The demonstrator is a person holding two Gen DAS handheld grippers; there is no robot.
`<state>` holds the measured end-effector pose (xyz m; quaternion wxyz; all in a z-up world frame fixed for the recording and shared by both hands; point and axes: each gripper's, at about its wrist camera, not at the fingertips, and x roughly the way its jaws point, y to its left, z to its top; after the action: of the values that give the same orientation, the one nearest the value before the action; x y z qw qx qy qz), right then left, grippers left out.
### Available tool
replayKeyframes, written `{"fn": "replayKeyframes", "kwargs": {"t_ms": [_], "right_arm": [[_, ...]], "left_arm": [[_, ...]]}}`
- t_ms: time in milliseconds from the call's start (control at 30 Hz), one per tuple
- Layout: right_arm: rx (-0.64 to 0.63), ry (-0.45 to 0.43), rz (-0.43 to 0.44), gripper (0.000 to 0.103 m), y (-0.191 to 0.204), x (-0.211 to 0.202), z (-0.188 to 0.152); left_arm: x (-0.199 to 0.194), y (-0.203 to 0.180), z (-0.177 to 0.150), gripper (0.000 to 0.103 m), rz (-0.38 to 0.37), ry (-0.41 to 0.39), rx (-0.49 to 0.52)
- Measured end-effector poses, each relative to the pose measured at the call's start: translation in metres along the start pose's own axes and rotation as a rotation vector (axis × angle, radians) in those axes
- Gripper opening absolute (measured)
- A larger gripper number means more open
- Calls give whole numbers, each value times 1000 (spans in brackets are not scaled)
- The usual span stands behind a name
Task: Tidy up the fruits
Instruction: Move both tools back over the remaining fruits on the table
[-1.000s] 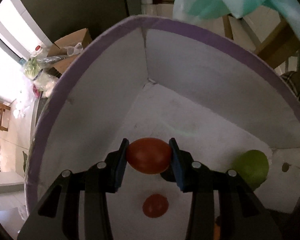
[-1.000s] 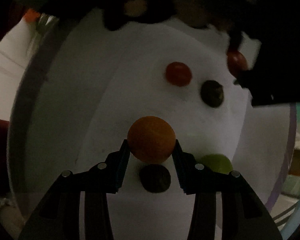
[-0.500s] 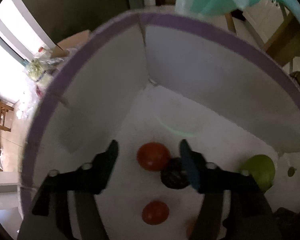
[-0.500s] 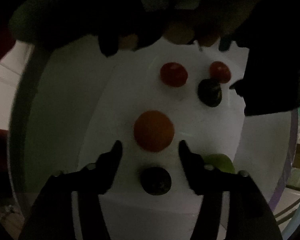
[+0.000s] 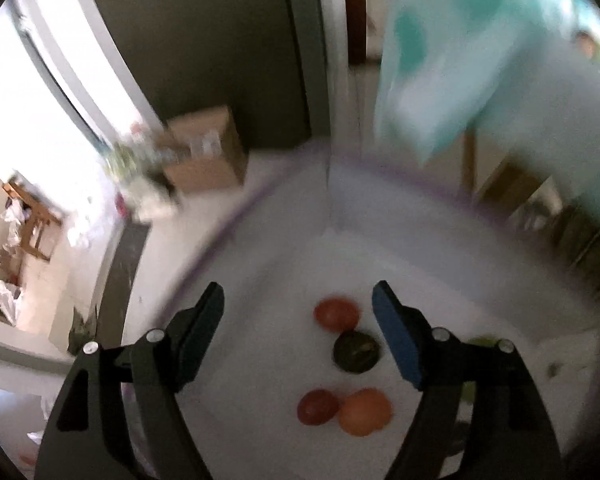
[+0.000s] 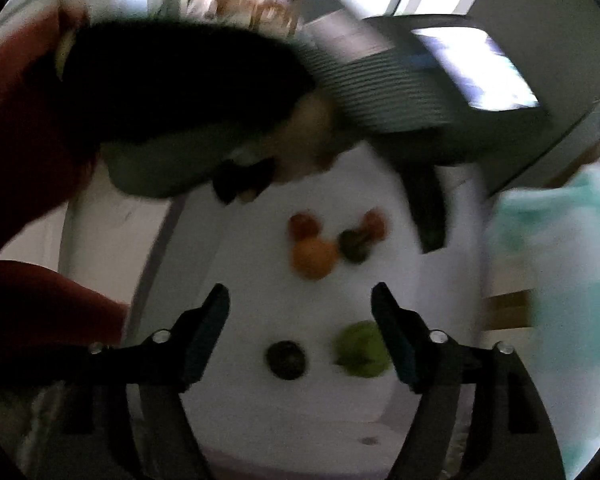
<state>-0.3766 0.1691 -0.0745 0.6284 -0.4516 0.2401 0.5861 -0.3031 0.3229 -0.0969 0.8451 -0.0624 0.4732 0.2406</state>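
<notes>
Both your claws, left claw [image 5: 298, 310] and right claw [image 6: 300, 308], gape wide and empty above the white box [image 5: 440, 240]. The fruits [image 5: 336, 314] lie clustered on its floor, apparently placed; next, fetch any remaining fruit.

White-walled box [image 5: 440, 240] edged with a purple rim. Inside: two round red tomato-like fruits [image 5: 337, 314] [image 5: 317, 407], one round orange citrus fruit [image 5: 366, 411], two dark green-black rounded fruits [image 5: 356, 351] [image 6: 286, 359], one yellow-green apple-like fruit [image 6: 363, 349]. Black-framed left gripper [image 5: 298, 318] with blue-padded fingers [image 5: 396, 340]; black right gripper [image 6: 300, 314] with teal-blue fingers [image 6: 394, 336]. Mint-and-white blotched hanging cloth [image 5: 480, 48]. Brown cardboard carton [image 5: 206, 156]. Dark red sleeve [image 6: 24, 160].
</notes>
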Motion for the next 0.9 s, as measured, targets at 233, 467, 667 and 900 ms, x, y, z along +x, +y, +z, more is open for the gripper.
{"fn": "replayKeyframes", "kwargs": {"t_ms": [233,467,667,900], "right_arm": [[318,-230,-237,83,-102,-126,-65],[810,-293,-471,87,-216,-195,-204],[1206,-334,-517,87,-316,-216,-319],[1495,-324,-483,87,-423,-189,-396]], "left_arm": [[-130,-60,66,102,-168,-408,-50],[-147,-208,133,102,-446,-420,65],[-88,-325,187,102,-547,-292,113],[-24,-357,250,101,-615,-188,8]]}}
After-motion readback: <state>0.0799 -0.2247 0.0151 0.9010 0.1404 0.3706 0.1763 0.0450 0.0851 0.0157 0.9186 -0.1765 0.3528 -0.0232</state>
